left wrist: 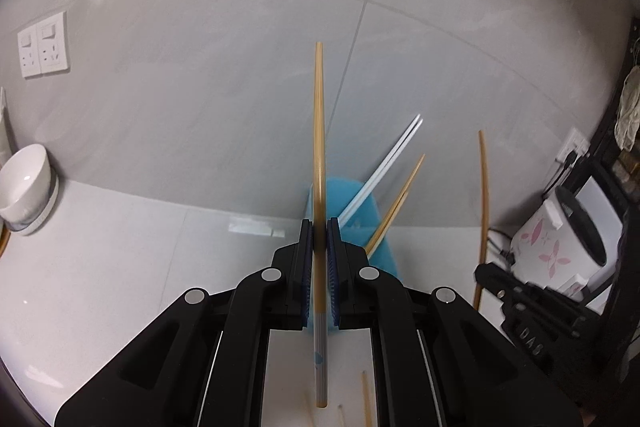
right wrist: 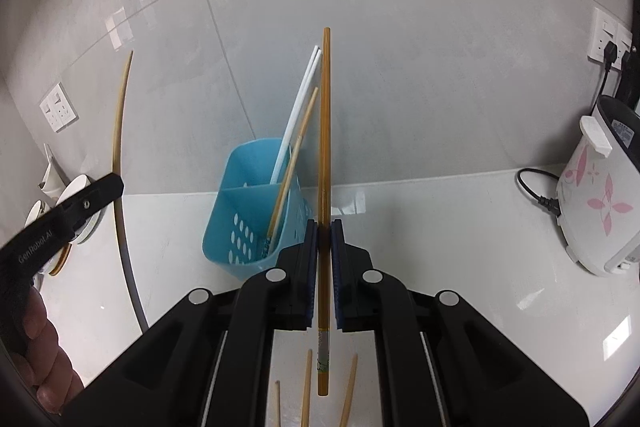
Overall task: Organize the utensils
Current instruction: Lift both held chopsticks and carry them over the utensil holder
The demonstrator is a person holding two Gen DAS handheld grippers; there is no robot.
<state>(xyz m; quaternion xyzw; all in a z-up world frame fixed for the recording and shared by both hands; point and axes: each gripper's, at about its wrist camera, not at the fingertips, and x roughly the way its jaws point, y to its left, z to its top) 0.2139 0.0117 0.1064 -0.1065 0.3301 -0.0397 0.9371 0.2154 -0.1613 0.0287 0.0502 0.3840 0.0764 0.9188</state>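
The left hand-held gripper (left wrist: 320, 241) is clenched on a long tan bamboo chopstick with a grey ribbed end (left wrist: 319, 155), which stands upright between its blue-padded fingers (left wrist: 306, 267) and rises well above them. The right hand-held gripper (right wrist: 325, 241) is likewise clamped on a second bamboo chopstick with a printed end (right wrist: 326, 131), also held upright. Both are lifted clear of the glossy white tabletop (right wrist: 440, 235).

Beyond the right gripper stands a light blue perforated plastic utensil holder with a divider (right wrist: 244, 211), near the grey tiled wall (right wrist: 400, 47). Its rear compartment holds a pair of white chopsticks (right wrist: 298, 111), and a thin bamboo chopstick (right wrist: 292, 167) leans in the holder (which compartment its lower end sits in is unclear). Loose bamboo chopsticks (right wrist: 306, 387) lie on the tabletop below the right gripper.

A white rice cooker with pink flower prints (right wrist: 600, 199) sits at the right, plugged in, and a white ceramic bowl (left wrist: 24, 183) rests at the left edge.
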